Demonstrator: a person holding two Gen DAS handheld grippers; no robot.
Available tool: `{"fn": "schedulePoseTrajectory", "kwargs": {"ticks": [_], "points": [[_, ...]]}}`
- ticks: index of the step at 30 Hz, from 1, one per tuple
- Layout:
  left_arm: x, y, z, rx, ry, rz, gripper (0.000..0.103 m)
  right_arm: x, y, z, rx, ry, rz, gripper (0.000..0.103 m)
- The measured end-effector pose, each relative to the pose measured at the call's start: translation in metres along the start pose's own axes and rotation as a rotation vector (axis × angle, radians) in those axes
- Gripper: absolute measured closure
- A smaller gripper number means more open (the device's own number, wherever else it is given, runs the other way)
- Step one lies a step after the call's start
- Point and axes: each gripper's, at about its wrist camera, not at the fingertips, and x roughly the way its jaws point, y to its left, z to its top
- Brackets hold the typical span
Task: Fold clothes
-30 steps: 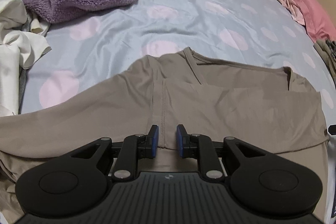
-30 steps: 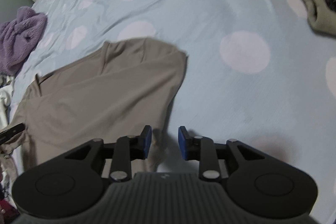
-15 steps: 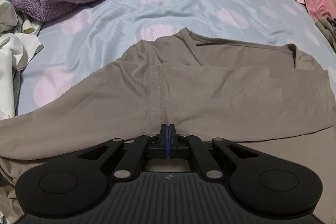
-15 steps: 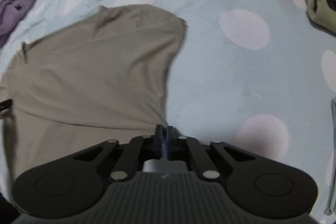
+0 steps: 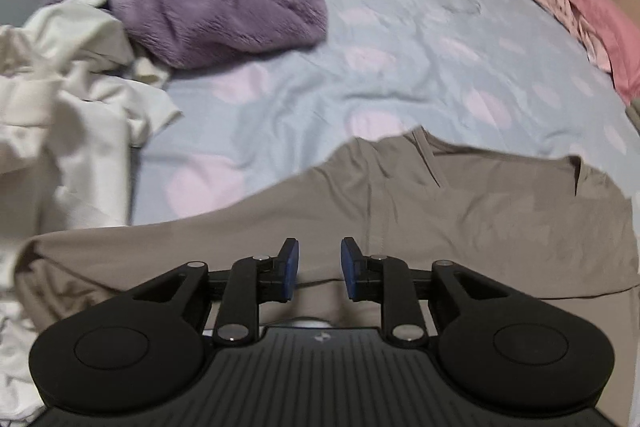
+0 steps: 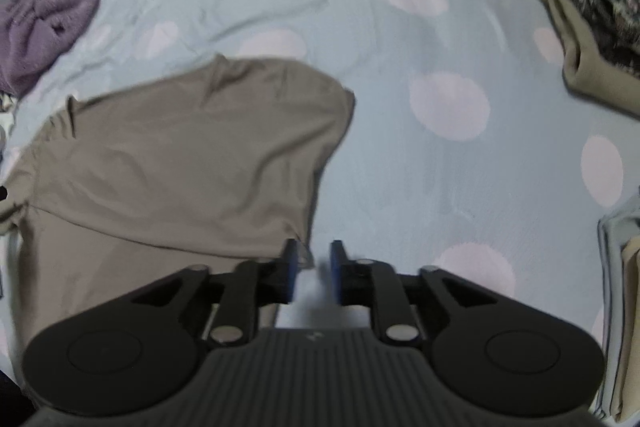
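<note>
Both tongs, pinched shut on cloth half a second ago, now stand parted: your left tongs (image 5: 319, 269) gape over the taupe shirt (image 5: 460, 223), gripping nothing; your right tongs (image 6: 313, 271) sit narrowly apart at the shirt's near right corner, also gripping nothing. That shirt lies part-folded on the bed (image 5: 420, 75), one flap laid across its body. Risk: thin fabric may slide on the sheet or catch a pad as you lift away, dragging the flap askew. The white clothes (image 5: 68, 115) lie close on the left and could snag a sleeve. Near hem hides beneath both rigs; right view is motion-blurred, so corner contact stays unclear.
</note>
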Motion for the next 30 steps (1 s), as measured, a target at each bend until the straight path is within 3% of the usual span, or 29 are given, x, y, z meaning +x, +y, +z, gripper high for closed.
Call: {"fn": "schedulePoseTrajectory", "kwargs": {"ticks": [6,10,19,30], "points": [[-0.037,0.030,-0.004,-0.031,-0.020,0.061,0.074,-0.022,0.006,-0.006,0.006,-0.041,-0.008,0.072],[-0.050,0.057,-0.016,-0.092,-0.020,0.098,0.060,-0.029,0.007,-0.015,0.032,-0.045,-0.003,0.071],[-0.058,0.107,-0.043,-0.220,0.010,0.177,0.056,-0.041,0.014,-0.019,0.057,-0.083,0.007,0.061],[-0.042,0.129,-0.049,-0.289,-0.004,0.188,0.054,-0.020,0.021,-0.016,0.030,-0.045,-0.024,0.061]]}}
